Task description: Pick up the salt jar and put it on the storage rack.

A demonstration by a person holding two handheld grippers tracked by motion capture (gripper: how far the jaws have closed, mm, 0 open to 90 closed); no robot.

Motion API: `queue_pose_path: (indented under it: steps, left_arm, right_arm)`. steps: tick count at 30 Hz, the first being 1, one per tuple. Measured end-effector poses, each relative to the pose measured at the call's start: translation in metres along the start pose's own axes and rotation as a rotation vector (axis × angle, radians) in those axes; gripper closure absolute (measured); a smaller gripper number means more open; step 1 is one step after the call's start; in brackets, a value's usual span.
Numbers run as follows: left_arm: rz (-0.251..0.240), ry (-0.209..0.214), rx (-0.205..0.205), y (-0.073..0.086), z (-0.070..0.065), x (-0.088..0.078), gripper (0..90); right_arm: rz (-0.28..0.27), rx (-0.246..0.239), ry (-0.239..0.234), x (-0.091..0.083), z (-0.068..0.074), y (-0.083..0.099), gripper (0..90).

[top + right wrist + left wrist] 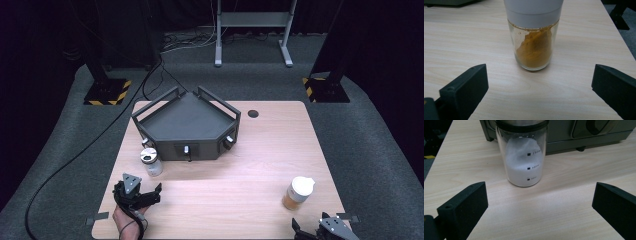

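Overview of the wooden table point(250, 165), read left to right. At the near left edge, your left gripper point(150, 196) rests in your hand point(124, 220) with its 2 jaws spread wide and nothing between them. Just beyond it stands the glass jar of white powder point(151, 162), upright, close in front of the dark grey tray unit point(187, 125) at the table's middle; in the left gripper view the same jar point(525, 157) sits ahead of the jaws, apart from both. Toward the right, the glass jar of orange powder point(298, 193) with its white lid stands upright near the front edge. Your right gripper point(320, 231) lies just behind it at the bottom edge, jaws likewise wide and empty; the right gripper view shows the jar point(534, 35) centred ahead, untouched.
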State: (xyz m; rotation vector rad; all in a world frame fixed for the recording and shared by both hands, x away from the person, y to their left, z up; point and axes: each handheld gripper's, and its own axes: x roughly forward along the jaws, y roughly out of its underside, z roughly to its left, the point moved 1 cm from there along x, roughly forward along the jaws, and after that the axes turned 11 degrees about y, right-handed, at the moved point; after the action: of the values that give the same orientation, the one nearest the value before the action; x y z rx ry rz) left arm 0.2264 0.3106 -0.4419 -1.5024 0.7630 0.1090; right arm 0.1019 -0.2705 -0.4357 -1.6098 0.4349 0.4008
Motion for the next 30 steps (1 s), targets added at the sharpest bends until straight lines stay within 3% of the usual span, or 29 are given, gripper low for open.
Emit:
queue_pose_path:
  steps: [12, 23, 30]
  left_arm:
    - [0.035, -0.01, 0.017, -0.019, 0.006, 0.024, 0.2]
    - [0.057, -0.003, -0.012, -0.03, 0.017, 0.05, 0.2]
    - [0.064, -0.007, -0.013, -0.034, 0.02, 0.057, 0.2]
  right_arm:
    - [0.006, -0.015, -0.02, 0.003, 0.003, -0.001, 0.0]
    - [0.009, -0.022, -0.026, 0.003, 0.003, -0.002, 0.0]
    - [0.012, -0.024, -0.025, 0.004, 0.002, -0.002, 0.0]
